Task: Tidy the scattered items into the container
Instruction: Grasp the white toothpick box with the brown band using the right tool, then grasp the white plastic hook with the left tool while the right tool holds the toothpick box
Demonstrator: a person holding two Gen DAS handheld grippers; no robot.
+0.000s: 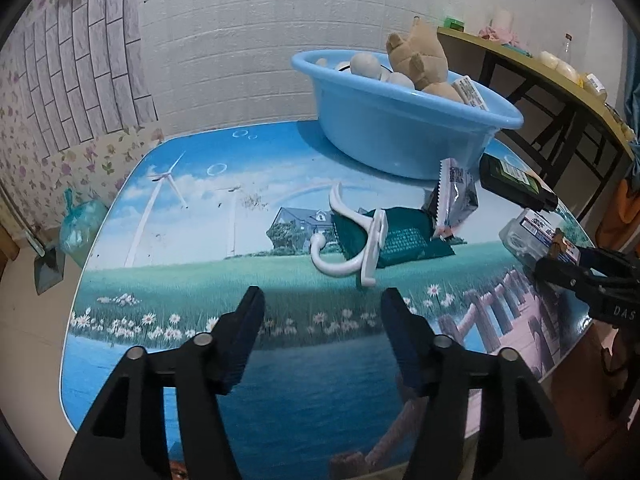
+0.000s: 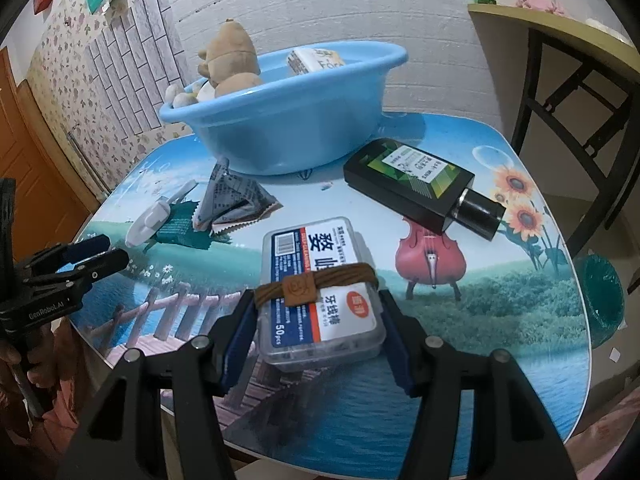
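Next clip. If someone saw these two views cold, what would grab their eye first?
Probably the blue basin at the back of the brightly printed table, already holding a brown plush toy and pale stones. Next, the clear floss-pick box with a brown hair tie around it, sitting between the open fingers of the right gripper. Behind it lies a black bottle on its side; the left gripper hangs open near a white hook.

We see even indoor light over the glossy table [image 1: 192, 216], with a soft shadow beneath the blue basin [image 1: 400, 136]. Both fisheye views bend the brick wall [image 2: 320, 8] and darken at the corners; focus stays fairly sharp, colours cool.
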